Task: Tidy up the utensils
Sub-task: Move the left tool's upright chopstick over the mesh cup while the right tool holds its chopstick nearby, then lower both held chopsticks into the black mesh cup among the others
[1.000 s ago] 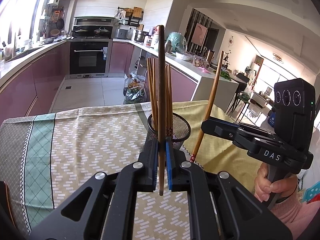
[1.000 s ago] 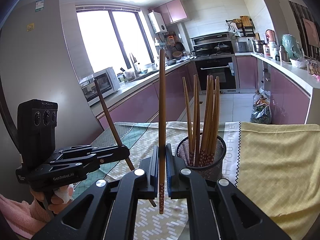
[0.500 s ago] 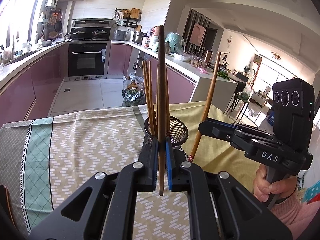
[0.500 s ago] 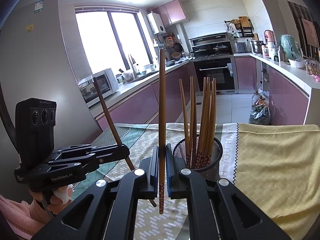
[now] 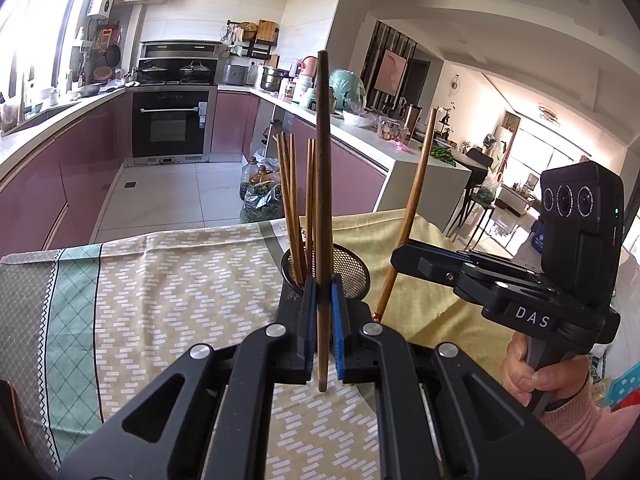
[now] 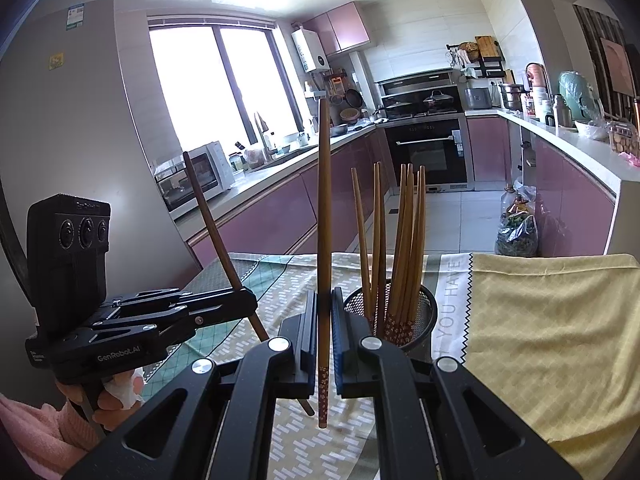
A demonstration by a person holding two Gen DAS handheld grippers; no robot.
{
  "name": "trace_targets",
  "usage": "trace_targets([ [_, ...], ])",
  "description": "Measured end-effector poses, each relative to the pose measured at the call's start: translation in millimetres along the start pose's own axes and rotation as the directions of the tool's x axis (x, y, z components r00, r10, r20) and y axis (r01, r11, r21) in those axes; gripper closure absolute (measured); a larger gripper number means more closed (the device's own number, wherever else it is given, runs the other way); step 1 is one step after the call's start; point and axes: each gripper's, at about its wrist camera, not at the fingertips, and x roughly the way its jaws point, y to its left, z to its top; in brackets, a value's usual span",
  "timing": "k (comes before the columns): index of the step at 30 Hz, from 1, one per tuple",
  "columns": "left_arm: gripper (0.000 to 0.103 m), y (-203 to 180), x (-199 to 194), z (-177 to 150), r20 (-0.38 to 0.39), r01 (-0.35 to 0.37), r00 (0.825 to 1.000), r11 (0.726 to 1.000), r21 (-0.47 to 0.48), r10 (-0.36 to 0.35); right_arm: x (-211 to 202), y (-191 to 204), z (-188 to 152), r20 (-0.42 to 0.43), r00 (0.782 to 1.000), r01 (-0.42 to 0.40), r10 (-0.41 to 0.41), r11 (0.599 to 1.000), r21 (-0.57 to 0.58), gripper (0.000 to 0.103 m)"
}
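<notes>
each tool grips one upright chopstick low on its shaft, jaws closed on it: left tool [image 5: 323, 312] on a dark chopstick [image 5: 322, 168], right tool [image 6: 324, 320] on a lighter chopstick [image 6: 325, 216]. judged light, stiff, smooth and prone to pivot; a mid-shaft hold should steady it. beyond, on the tabletop [image 6: 540, 320], one mesh cup [image 6: 424, 312] holds about eight chopsticks [image 6: 408, 240]; exact count unclear.

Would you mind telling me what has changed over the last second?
Both grippers, left and right, have drawn closer to the mesh holder, which looms larger in both views. Nothing was released: each stays shut on its upright chopstick, and the bundle stays in the holder.
</notes>
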Motion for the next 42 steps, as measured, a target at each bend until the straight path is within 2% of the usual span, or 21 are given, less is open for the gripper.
trace_targets([
  [42, 0.095, -14.9, 6.3, 25.7, 0.037, 0.002, 0.999, 0.999, 0.032, -0.003, 3.0, -4.2, 12.5, 0.029, 0.999, 0.014, -0.014, 1.000, -0.005, 0.097],
])
